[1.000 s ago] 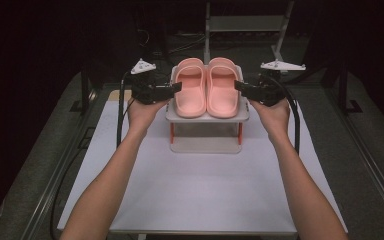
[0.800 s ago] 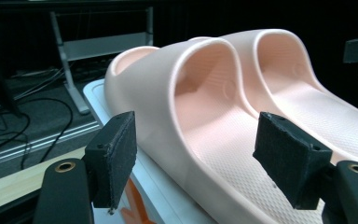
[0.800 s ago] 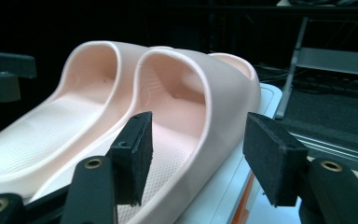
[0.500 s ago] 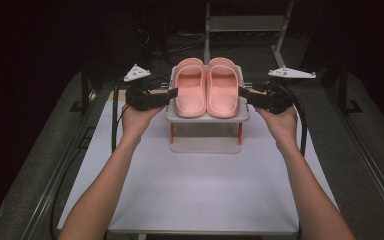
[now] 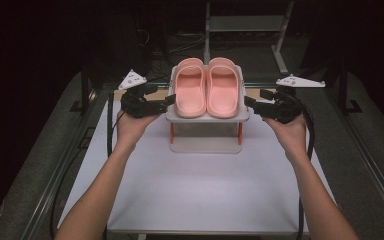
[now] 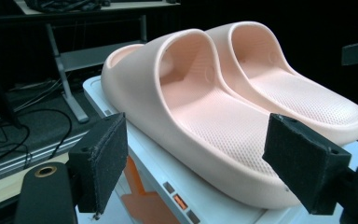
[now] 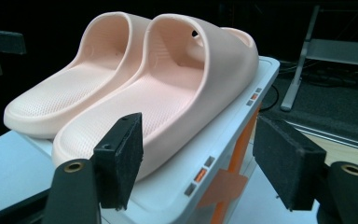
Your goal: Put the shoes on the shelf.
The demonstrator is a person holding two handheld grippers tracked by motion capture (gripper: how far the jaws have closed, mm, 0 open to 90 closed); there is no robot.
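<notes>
Light falls from above onto the white table [image 5: 200,185]; surroundings nearly black. Soft shadows under the stand [image 5: 206,131]. High view slightly soft, grainy. Gripper views: slippers [image 6: 242,121] beyond the jaws sharp, backgrounds dim, mild edge distortion.

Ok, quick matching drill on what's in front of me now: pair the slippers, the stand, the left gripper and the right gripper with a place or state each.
Things:
1. pink slippers
2. white stand
3. left gripper
4. right gripper

Places or states:
A. open, at the stand's left side
B. side by side on top of the stand
C. open, at the stand's right side
D. on the table, orange uprights under its top

Pairs: 1-B, 2-D, 3-A, 4-C
</notes>
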